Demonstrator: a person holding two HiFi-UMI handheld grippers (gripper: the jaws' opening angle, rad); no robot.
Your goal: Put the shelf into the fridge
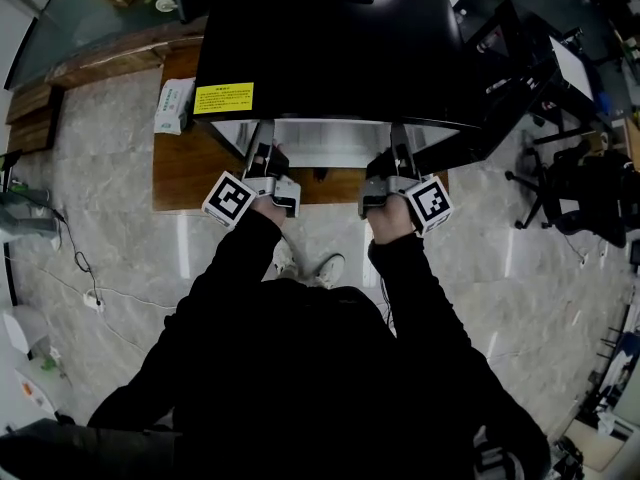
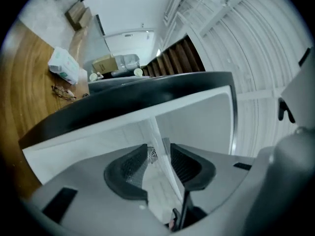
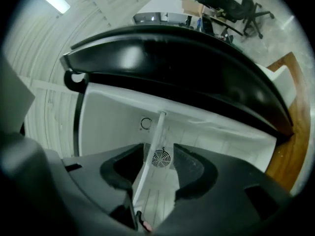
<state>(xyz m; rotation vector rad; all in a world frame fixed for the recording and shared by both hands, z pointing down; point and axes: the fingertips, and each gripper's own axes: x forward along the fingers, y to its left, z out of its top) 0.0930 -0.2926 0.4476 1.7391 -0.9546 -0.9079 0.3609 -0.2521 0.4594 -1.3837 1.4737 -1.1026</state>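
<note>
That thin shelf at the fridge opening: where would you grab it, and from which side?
Its front edge, reached through the open front of the fridge, one tool towards each end. The shelf is a thin flat plate, so jaws slip over its edge, as the left tool and right tool straddle it; fridge walls probably block other sides.

- Head view: the fridge [image 1: 330, 48] top hides its interior, the shelf [image 3: 152, 141], and the tips of the left claw [image 2: 158, 154] and right claw [image 3: 158, 154].
- Yellow label [image 1: 223, 98]: print too small to read.
- Surface [image 1: 185, 168]: far part hidden under the fridge.
- Right gripper view: the shelf's near end is hidden behind the claw body.
</note>
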